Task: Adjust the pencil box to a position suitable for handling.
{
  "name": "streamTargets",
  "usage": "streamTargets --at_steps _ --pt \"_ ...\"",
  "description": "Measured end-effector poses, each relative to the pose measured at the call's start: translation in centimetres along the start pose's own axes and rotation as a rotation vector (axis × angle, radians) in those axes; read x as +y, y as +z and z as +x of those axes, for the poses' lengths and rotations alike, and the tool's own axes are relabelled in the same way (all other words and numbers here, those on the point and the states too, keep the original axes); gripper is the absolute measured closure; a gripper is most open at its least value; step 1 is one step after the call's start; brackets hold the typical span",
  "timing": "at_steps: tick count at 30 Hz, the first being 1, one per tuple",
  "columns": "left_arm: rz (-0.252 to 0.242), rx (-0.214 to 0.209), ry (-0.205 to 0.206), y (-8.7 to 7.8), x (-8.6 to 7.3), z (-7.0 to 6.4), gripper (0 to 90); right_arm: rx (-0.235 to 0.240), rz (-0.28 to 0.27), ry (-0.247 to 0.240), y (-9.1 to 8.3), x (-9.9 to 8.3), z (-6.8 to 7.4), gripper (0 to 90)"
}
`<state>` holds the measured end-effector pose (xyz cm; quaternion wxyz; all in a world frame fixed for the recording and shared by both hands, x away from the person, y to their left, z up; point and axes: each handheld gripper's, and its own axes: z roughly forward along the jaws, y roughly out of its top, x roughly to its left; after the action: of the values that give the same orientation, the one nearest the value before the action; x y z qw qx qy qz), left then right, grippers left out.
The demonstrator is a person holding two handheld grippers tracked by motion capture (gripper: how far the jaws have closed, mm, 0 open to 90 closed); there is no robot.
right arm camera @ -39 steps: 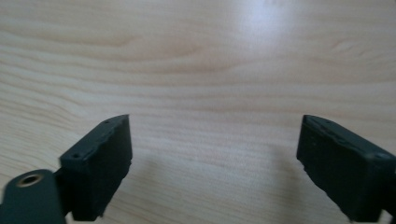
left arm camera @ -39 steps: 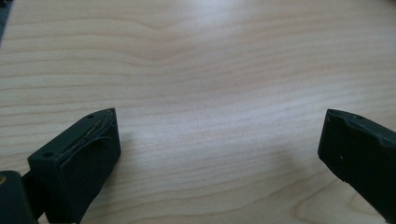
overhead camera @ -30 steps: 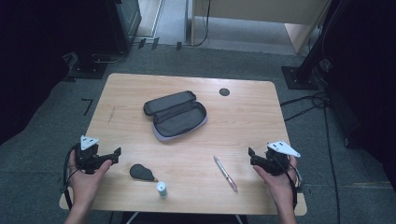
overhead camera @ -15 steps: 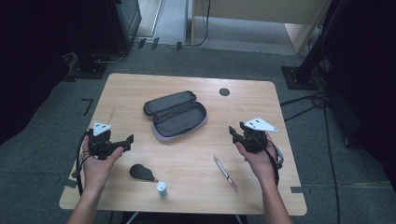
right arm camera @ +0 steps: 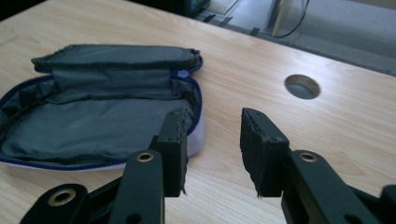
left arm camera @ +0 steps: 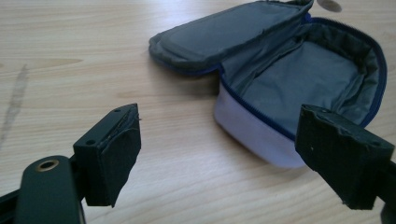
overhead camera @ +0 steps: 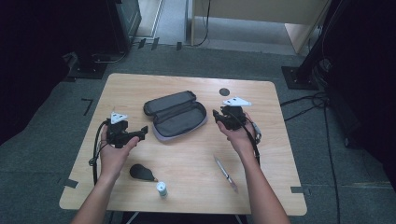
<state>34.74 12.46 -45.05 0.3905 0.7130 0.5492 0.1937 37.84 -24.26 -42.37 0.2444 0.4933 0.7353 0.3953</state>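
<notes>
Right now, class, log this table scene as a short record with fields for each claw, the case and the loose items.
left claw: open, empty, aimed at the case's near end
right claw: open, empty, at the case's other end
pencil case: unzipped, lid folded back, inside looks empty
pen: lying on the table near the front edge
dark oval item: near the front edge
small bottle: upright beside it
table: wooden, round hole near the far edge
</notes>
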Motion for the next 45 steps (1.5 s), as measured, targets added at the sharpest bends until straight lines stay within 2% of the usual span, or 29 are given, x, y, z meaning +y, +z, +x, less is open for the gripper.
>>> streamTargets --at_steps 2,3,5,9,11,14,17,19,20,22,24,25,27,28,30,32,37,40,41,43,44,45 --pt "0.008 0.000 -0.004 0.6 0.2 -0.3 15.8 0.009 0.018 -0.014 1.1 0.2 0.3 62.2" --pt "0.017 0.002 -0.009 1.0 0.3 -0.5 19.5 0.008 0.033 -0.025 2.2 0.4 0.6 65.8" --pt "0.023 0.006 -0.023 1.5 0.5 -0.7 21.2 0.006 0.037 -0.030 2.6 0.4 0.7 67.7" --pt "0.043 0.015 -0.044 2.4 1.0 -1.0 28.4 -0.023 0.069 -0.001 4.4 0.5 0.9 70.1" --pt "0.053 0.015 -0.052 2.9 1.1 -1.2 32.6 -0.033 0.079 -0.015 5.2 0.6 1.0 69.4" --pt "0.084 -0.001 -0.029 3.6 1.2 -1.5 37.1 -0.034 0.097 -0.016 6.4 0.7 1.1 69.0" --pt "0.100 0.021 0.029 4.2 1.2 -2.2 42.7 -0.050 0.121 -0.021 7.8 0.9 1.2 68.4" --pt "0.119 0.031 0.036 4.6 1.2 -2.4 44.4 -0.061 0.142 -0.023 8.6 0.9 1.3 68.4" --pt "0.140 0.023 0.038 4.9 1.2 -2.5 45.3 -0.065 0.151 -0.025 8.9 0.9 1.4 68.3" --pt "0.160 0.017 0.043 5.4 1.1 -2.6 49.9 -0.075 0.159 -0.013 9.4 0.9 1.6 68.8" --pt "0.185 0.029 0.059 5.7 0.9 -2.6 51.2 -0.086 0.170 0.007 9.9 0.8 1.6 69.4" --pt "0.200 0.033 0.060 5.8 0.8 -2.5 51.8 -0.077 0.184 0.013 10.2 0.7 1.6 70.0" --pt "0.215 0.037 0.062 5.9 0.7 -2.5 53.7 -0.068 0.214 0.014 10.7 0.4 1.6 73.9" --pt "0.217 0.033 0.068 5.9 0.8 -2.4 56.6 -0.080 0.228 0.004 11.0 0.2 1.5 76.7" --pt "0.220 0.011 0.064 5.8 0.8 -2.4 63.5 -0.068 0.243 0.023 11.1 0.0 1.4 83.4" --pt "0.225 0.000 0.078 5.9 0.7 -2.2 71.1 -0.062 0.248 0.029 10.9 0.0 1.5 87.9" --pt "0.222 0.011 0.077 6.1 0.7 -1.5 86.8 -0.010 0.227 0.051 9.7 0.2 1.9 89.3" --pt "0.209 0.013 0.074 5.9 0.7 -1.1 90.0 0.035 0.212 0.100 8.4 0.1 2.0 89.4" --pt "0.209 0.005 0.076 5.8 0.7 -0.9 90.0 0.046 0.194 0.103 7.4 0.1 2.1 89.5" --pt "0.197 -0.012 0.076 5.6 0.8 -0.8 90.0 0.051 0.187 0.101 6.8 0.1 2.2 89.4" --pt "0.189 -0.019 0.077 5.4 0.8 -0.8 90.0 0.049 0.172 0.098 5.5 0.0 2.5 89.4" --pt "0.176 -0.026 0.079 5.2 0.9 -1.0 90.0 0.049 0.172 0.098 5.5 0.0 2.5 89.4"
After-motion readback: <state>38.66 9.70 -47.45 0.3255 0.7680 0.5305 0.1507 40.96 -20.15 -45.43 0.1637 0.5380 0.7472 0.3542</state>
